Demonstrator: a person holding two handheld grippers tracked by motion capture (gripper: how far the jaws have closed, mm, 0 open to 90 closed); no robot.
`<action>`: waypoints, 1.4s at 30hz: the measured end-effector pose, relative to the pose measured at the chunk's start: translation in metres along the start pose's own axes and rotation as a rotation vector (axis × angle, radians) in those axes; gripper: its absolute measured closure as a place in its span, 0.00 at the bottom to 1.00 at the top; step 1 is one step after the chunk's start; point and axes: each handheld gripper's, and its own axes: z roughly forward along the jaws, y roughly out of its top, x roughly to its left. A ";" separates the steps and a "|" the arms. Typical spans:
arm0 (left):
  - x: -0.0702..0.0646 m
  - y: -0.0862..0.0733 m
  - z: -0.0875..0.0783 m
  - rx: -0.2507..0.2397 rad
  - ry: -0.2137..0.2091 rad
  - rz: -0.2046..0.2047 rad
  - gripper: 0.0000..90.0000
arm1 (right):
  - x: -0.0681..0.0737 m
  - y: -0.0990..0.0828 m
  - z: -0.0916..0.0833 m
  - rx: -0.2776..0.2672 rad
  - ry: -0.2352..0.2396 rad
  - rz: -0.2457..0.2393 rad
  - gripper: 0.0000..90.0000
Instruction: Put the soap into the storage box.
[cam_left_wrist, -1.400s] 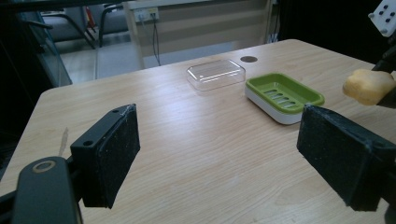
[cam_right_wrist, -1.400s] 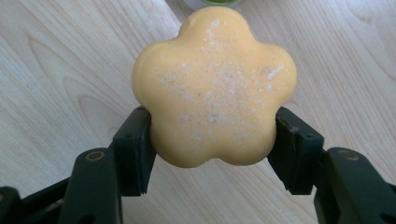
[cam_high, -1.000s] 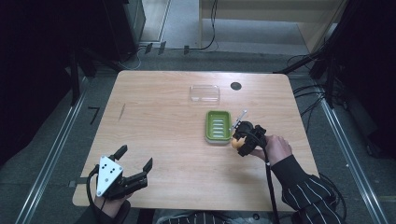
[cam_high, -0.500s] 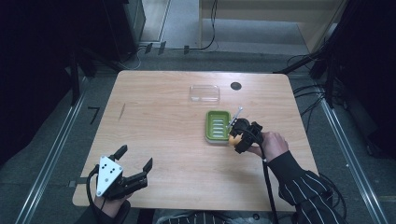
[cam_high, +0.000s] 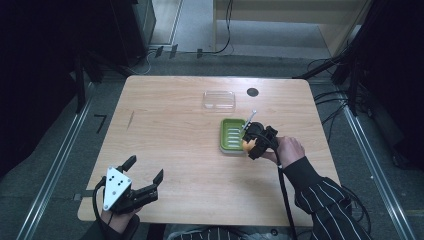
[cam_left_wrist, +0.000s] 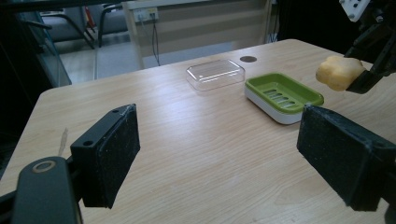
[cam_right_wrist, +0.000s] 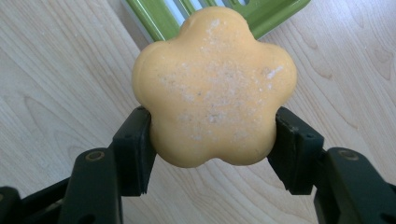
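Soap (cam_right_wrist: 214, 88): flower-shaped, yellow, held off the bench (cam_high: 175, 125) at the near right edge of the green dish (cam_high: 234, 136).
Right gripper (cam_high: 251, 141): fingers clamped on the soap's two sides.
Left gripper (cam_high: 145, 176): fingers wide, holding nothing, near left corner.
Lid (cam_high: 219, 99): clear, off, just beyond the dish.
Progress: soap picked up; probably setting it in the dish is left, maybe the lid after.

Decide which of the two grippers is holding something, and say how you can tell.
The right gripper: its jaws clamp the yellow flower-shaped soap beside the green soap dish. The left gripper stands open with nothing between its jaws.
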 end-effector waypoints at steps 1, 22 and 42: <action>0.000 0.000 0.000 0.001 0.002 0.001 0.15 | 0.000 0.001 0.000 -0.001 -0.001 0.000 0.44; 0.000 0.000 0.000 0.001 0.002 0.002 0.15 | -0.008 0.021 0.000 -0.031 0.000 -0.003 0.44; 0.000 0.000 0.000 0.000 0.000 -0.001 0.15 | -0.015 0.038 0.003 -0.050 0.002 -0.009 0.44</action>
